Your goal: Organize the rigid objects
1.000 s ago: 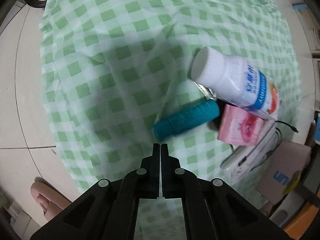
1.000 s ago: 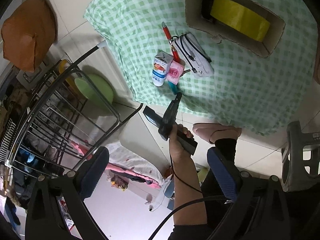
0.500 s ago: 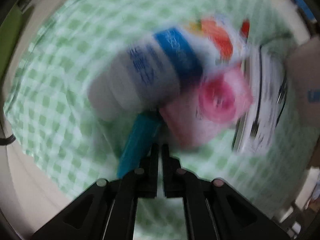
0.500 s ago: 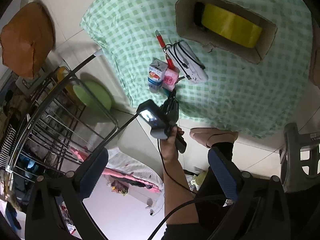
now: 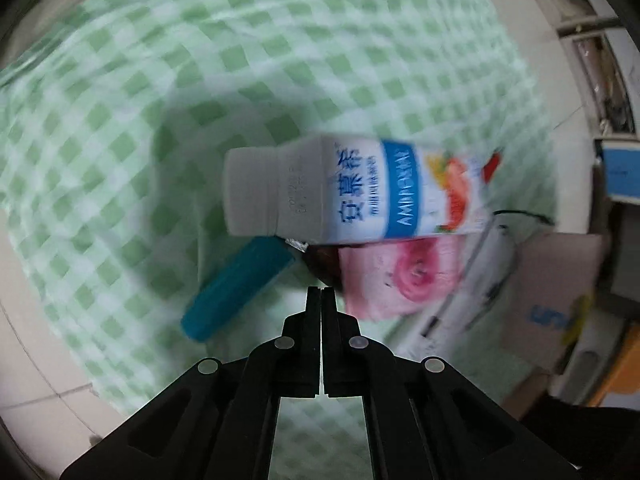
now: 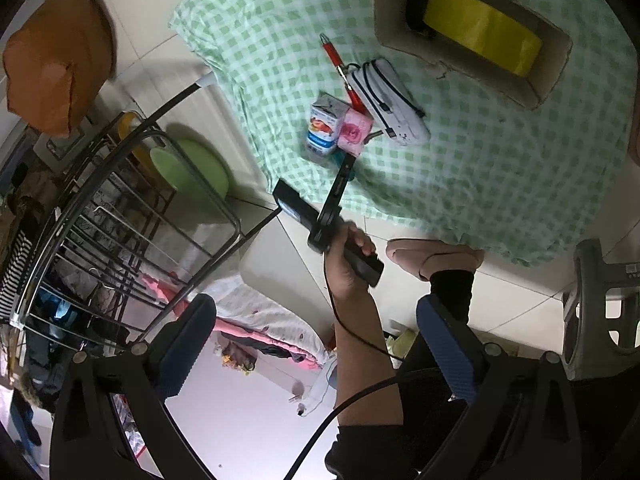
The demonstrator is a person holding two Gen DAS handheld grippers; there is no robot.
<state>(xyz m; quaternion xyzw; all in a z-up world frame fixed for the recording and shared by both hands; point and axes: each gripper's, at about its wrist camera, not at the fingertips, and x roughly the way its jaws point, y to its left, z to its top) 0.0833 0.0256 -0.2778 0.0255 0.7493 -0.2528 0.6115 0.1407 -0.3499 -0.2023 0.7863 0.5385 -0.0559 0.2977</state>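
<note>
A white milk bottle (image 5: 344,194) with a blue label lies on the green checked cloth (image 5: 160,100). A teal tube (image 5: 236,286) and a pink box (image 5: 396,276) lie just in front of it. My left gripper (image 5: 321,292) is shut and empty, its tips close above the gap between tube and pink box. In the right wrist view the same cluster shows: bottle (image 6: 322,128), pink box (image 6: 354,132), a white power bank with cable (image 6: 394,102), a red pen (image 6: 340,66). My right gripper (image 6: 316,360) is open, high above the floor, far from the table.
A cardboard box (image 6: 472,76) holding a yellow tape roll (image 6: 484,34) stands on the cloth's far side. A metal rack (image 6: 120,216), a green stool (image 6: 192,168) and a grey stool (image 6: 600,304) stand on the tiled floor around the table.
The left gripper swung in over the table edge toward the bottle, tube and pink box, staying shut. The right gripper's view shifted only slightly.
</note>
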